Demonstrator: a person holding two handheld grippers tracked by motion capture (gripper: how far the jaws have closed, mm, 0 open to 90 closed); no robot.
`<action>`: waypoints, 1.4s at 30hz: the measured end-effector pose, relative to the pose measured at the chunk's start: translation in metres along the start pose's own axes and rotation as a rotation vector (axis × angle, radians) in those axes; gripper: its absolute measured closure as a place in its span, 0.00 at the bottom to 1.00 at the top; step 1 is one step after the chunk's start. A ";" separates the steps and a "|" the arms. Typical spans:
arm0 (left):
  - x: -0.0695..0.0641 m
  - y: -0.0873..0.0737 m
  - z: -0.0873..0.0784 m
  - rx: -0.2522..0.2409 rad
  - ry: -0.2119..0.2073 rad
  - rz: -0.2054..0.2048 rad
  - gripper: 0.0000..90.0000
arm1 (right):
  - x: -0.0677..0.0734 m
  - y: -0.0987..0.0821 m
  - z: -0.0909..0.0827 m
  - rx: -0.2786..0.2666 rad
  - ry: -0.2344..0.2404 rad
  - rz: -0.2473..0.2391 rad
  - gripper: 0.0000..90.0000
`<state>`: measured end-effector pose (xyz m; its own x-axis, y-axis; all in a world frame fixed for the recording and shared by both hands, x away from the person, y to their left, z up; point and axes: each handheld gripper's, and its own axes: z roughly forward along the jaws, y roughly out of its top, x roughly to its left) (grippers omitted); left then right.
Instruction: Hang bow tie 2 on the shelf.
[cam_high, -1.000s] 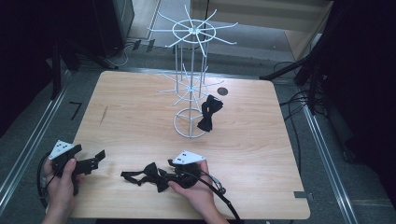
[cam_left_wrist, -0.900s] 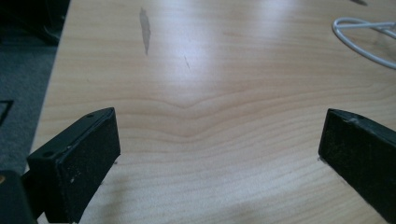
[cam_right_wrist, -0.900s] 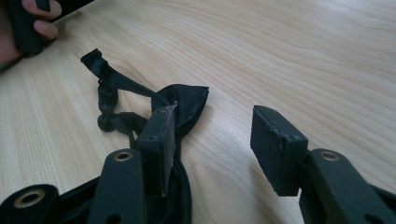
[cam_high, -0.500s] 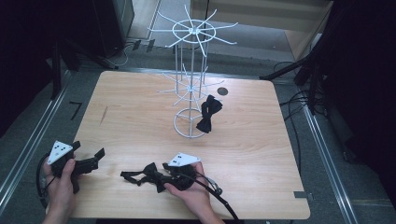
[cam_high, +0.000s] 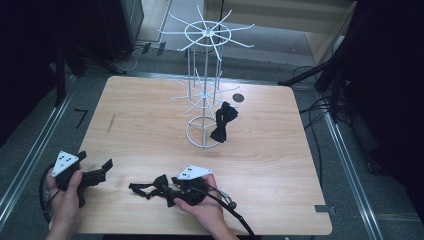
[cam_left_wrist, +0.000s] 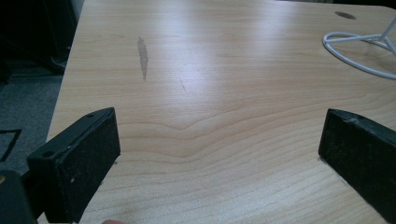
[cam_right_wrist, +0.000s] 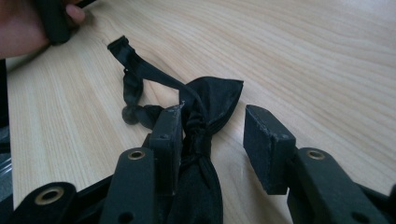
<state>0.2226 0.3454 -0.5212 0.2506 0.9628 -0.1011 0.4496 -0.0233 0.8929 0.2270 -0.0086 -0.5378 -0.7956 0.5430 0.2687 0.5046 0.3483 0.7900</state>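
A black bow tie (cam_high: 152, 186) with its strap lies on the wooden table (cam_high: 280, 150) near the front edge. My right gripper (cam_high: 172, 194) is open around it. In the right gripper view the tie's knot (cam_right_wrist: 198, 128) sits between the jaws, against the left one, with a gap to the right one. A second black bow tie (cam_high: 223, 121) hangs on the lower tier of the white wire rack (cam_high: 205, 35) at the table's middle. My left gripper (cam_high: 97, 172) is at the front left, open wide over bare wood (cam_left_wrist: 219, 140).
The rack's round wire base (cam_left_wrist: 359, 46) stands ahead and to the right of the left gripper. A dark hole (cam_high: 238, 97) marks the table behind the rack. Cables (cam_high: 320, 107) and dark stands surround the table on the floor.
My right gripper has slid a little to the left along the bow tie on the table. The left gripper has barely shifted.
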 end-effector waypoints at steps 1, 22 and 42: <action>0.000 0.000 0.000 0.000 0.000 0.000 0.00 | 0.000 0.000 0.000 0.000 0.000 0.000 0.65; -0.001 0.000 0.000 0.000 0.007 0.007 0.00 | 0.003 -0.003 0.002 0.063 -0.012 -0.004 0.85; -0.001 0.000 0.000 0.006 0.004 0.008 0.00 | -0.016 0.014 -0.041 -0.116 -0.129 -0.036 0.87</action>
<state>0.2228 0.3440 -0.5212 0.2504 0.9637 -0.0924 0.4532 -0.0323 0.8908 0.2325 -0.0436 -0.5084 -0.7586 0.6284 0.1721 0.4289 0.2827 0.8580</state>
